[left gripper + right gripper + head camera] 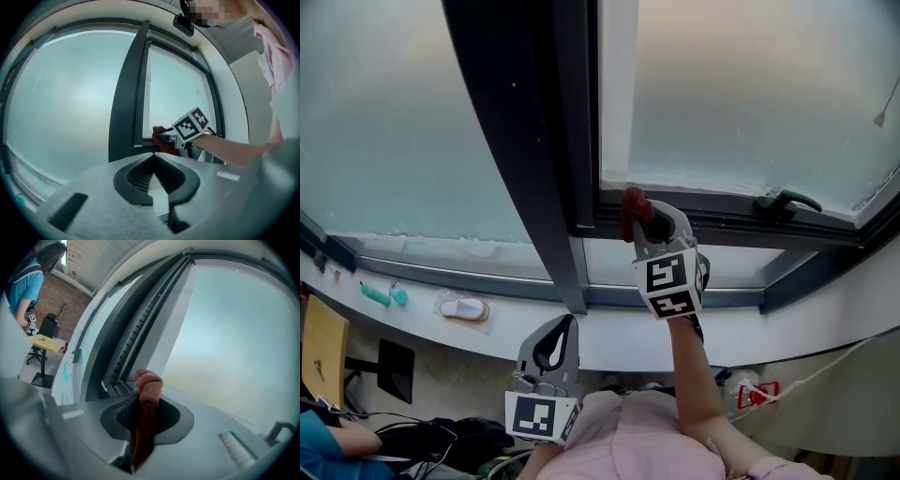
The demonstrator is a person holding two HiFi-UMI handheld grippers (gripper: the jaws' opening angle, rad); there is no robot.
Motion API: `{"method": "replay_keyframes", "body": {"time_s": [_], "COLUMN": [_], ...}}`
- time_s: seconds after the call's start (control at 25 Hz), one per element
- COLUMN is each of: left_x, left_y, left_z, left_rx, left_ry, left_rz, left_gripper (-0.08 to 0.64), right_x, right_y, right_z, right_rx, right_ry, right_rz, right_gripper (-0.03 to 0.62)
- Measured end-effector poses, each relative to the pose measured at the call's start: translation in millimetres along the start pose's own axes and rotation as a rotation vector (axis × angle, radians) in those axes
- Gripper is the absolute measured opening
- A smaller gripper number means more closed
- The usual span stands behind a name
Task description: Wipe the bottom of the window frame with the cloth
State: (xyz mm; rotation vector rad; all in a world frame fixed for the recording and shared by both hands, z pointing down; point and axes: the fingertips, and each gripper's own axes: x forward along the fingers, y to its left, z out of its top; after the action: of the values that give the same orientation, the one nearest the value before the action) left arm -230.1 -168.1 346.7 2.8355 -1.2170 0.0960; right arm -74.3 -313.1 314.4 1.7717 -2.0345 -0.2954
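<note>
From the head view: right claw (641, 214) raised to the window frame (722, 223), pinching a dark red cloth (631, 208) against the bottom rail, just right of the dark upright post (534, 159). Black window handle (786, 201) further right along the same rail. Left claw (562, 326) held low, well apart from the glass. Only here: a teal object (377, 295) and a small white one (464, 308) lying on the sill (412, 281).

From the left gripper view: left claw (153, 160) pressed together at the tips, nothing between. Beyond it, the right claw (161, 136) seen side-on with its marker cube (191, 124), cloth (164, 144) at the foot of the pane.

From the right gripper view: right claw (146, 404) clamped on the cloth (149, 383), a knotted end poking past the tips and a dark strip trailing down between the pads. Frame channels (126, 357) running off to the left, handle (276, 430) at lower right. Only here: a person in a teal top (26, 284) at far left.
</note>
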Motion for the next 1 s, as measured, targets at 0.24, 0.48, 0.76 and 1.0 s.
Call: {"method": "replay_keyframes", "body": {"time_s": [0.24, 0.48, 0.76, 1.0], "left_x": [3, 2, 2, 3], "left_y": [-11, -12, -14, -13], "left_z": [1, 3, 2, 1], "left_rx": [-0.004, 0.003, 0.004, 0.004], "left_ry": [-0.006, -0.008, -0.007, -0.005], "left_rz": [-0.032, -0.026, -0.030, -0.028], "left_gripper": [-0.005, -0.005, -0.005, -0.005], "right_x": [-5, -8, -13, -18], "right_y": [-10, -14, -24, -31], "right_z": [-6, -9, -15, -19], "right_rx": [0.021, 0.026, 0.088, 0.092], "right_ry": [-0.002, 0.002, -0.009, -0.010], "right_rz": [-0.013, -0.025, -0.026, -0.047], "right_gripper": [0.063, 0.063, 0.063, 0.063]}}
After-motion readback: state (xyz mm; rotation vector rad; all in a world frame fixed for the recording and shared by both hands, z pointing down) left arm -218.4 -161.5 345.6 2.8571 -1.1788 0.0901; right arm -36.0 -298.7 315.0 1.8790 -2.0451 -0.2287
